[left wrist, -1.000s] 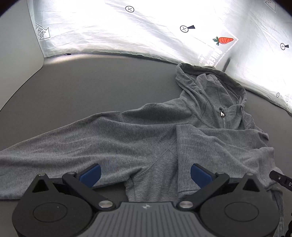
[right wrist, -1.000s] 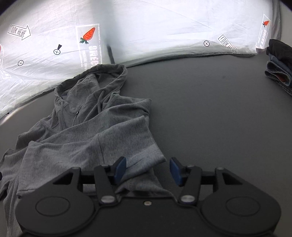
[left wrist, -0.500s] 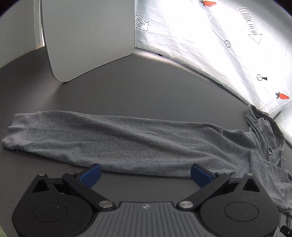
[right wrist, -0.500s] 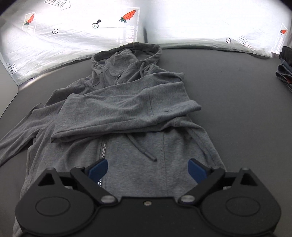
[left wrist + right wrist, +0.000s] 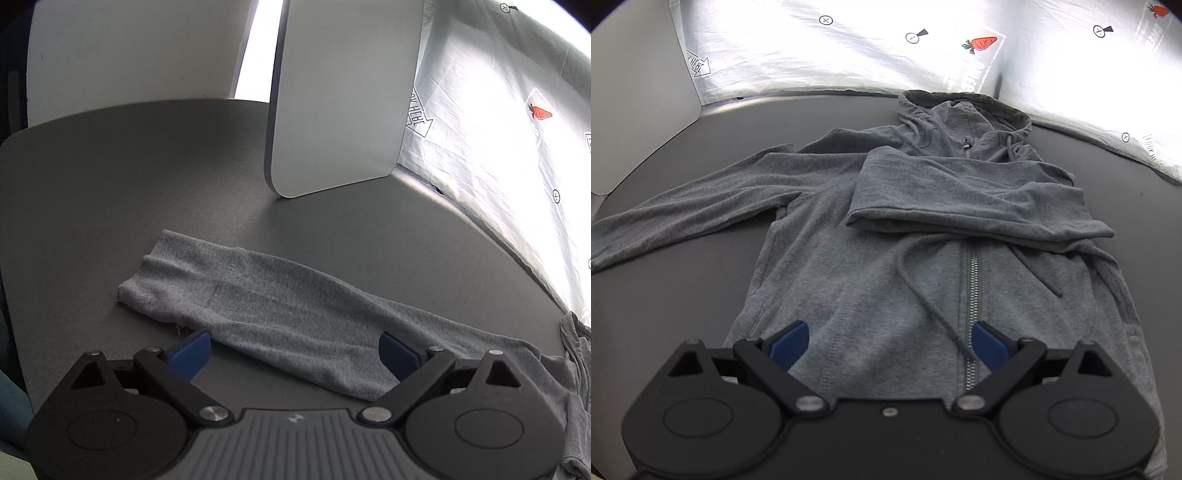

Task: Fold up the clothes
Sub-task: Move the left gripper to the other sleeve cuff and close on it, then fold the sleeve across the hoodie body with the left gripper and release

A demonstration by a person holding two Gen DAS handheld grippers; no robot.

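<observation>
While both sets of blue-padded jaws are spread wide with nothing between them, the left gripper (image 5: 294,350) is seen at the bottom of the left wrist view, poised over an outstretched sleeve (image 5: 280,306) of a grey zip hoodie (image 5: 923,280). That sleeve is laid flat across the lower middle of the frame, its cuff toward the left and the rest running off to the lower right, where the bunched body of the garment is just visible at the edge. Whether the pads touch the cloth cannot be told. Beyond the sleeve, bare dark grey table (image 5: 147,166) is shown, and farther up a white upright panel (image 5: 343,92) is stood on it at upper centre, with a bright white printed sheet (image 5: 509,129) along the right side.

At the bottom of the right wrist view, the right gripper (image 5: 890,341) is held over the lower front of the hoodie, its pads to either side of the zipper (image 5: 971,295) and a loose drawstring (image 5: 916,280). Higher in the frame, the other sleeve (image 5: 979,195) is folded across the chest, while the outstretched sleeve is extended to the left edge. The hood (image 5: 964,110) is laid at upper centre, close to the white sheet, on which a carrot print (image 5: 980,43) is shown.
</observation>
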